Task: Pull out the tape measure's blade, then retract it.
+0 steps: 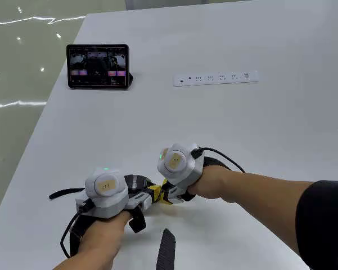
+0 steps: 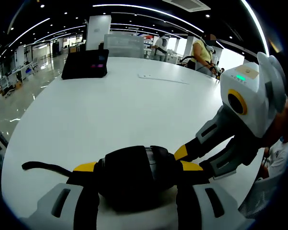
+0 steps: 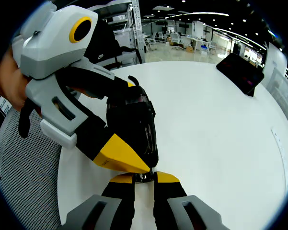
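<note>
A black tape measure (image 2: pixel 136 177) sits low over the white table (image 1: pixel 225 129), clamped across its body by my left gripper (image 2: pixel 139 166), which is shut on it. In the right gripper view the same case (image 3: pixel 134 120) hangs between the left gripper's yellow-tipped jaws. My right gripper (image 3: pixel 144 178) meets the case's front face, its jaws pinched nearly together on the small metal blade end (image 3: pixel 145 177). No blade length shows outside the case. In the head view the tape measure (image 1: pixel 143 186) lies between the left gripper (image 1: pixel 142 198) and the right gripper (image 1: pixel 162 191), near the table's front edge.
A tablet (image 1: pixel 97 66) stands propped at the far left, and a white power strip (image 1: pixel 216 78) lies at the far middle. A black strap (image 1: pixel 166 250) rests by the near edge, and the table's left edge (image 1: pixel 39 129) drops to a glossy floor.
</note>
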`<action>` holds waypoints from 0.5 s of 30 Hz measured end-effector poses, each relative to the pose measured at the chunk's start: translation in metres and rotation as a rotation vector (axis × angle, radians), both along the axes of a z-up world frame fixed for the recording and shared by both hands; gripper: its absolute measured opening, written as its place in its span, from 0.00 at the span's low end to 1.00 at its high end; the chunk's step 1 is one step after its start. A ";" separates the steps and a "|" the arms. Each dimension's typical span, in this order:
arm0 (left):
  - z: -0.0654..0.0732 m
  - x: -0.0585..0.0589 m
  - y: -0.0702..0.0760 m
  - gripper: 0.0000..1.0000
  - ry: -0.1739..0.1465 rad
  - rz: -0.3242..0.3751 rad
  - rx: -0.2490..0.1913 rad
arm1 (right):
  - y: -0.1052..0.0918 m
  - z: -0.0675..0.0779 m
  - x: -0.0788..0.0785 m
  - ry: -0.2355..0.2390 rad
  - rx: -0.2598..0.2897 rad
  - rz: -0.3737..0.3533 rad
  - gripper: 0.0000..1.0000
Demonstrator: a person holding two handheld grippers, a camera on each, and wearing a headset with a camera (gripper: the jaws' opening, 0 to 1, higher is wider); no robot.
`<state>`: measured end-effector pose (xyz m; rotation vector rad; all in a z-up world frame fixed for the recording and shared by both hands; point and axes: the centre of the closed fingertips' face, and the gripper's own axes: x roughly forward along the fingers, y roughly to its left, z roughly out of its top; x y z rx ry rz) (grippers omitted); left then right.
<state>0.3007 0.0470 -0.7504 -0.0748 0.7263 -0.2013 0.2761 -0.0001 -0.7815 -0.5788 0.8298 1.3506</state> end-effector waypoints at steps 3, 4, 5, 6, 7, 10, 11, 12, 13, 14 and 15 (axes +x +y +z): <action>0.000 0.000 0.000 0.61 0.000 0.000 0.001 | 0.001 0.000 0.001 -0.001 0.001 -0.003 0.11; 0.000 -0.001 0.000 0.61 0.000 -0.001 0.001 | 0.001 -0.001 0.000 -0.002 0.001 -0.002 0.11; 0.000 -0.001 0.000 0.61 0.000 -0.001 0.002 | 0.001 0.000 0.000 -0.006 0.002 0.002 0.11; 0.000 -0.001 0.000 0.61 -0.001 -0.002 0.002 | 0.001 0.000 0.000 -0.009 0.002 0.004 0.11; 0.000 -0.001 0.000 0.61 -0.001 -0.002 0.002 | 0.001 0.000 0.000 -0.011 0.003 0.003 0.11; 0.000 0.000 0.000 0.62 0.011 0.000 -0.001 | 0.001 0.000 0.000 -0.017 0.006 0.006 0.11; 0.000 0.000 0.000 0.62 0.012 0.003 0.001 | 0.002 0.000 0.001 -0.016 0.008 0.002 0.11; 0.000 0.000 0.000 0.62 0.008 0.004 0.003 | 0.002 0.000 0.001 -0.014 0.006 -0.003 0.11; 0.000 0.000 0.000 0.62 -0.004 0.002 0.006 | 0.002 0.000 0.001 -0.017 0.002 -0.001 0.11; 0.000 0.000 0.000 0.62 -0.009 0.001 0.008 | 0.002 0.000 0.001 -0.020 -0.001 0.001 0.11; 0.000 0.000 0.000 0.63 -0.010 0.003 0.009 | 0.002 0.000 0.001 -0.022 -0.005 0.001 0.11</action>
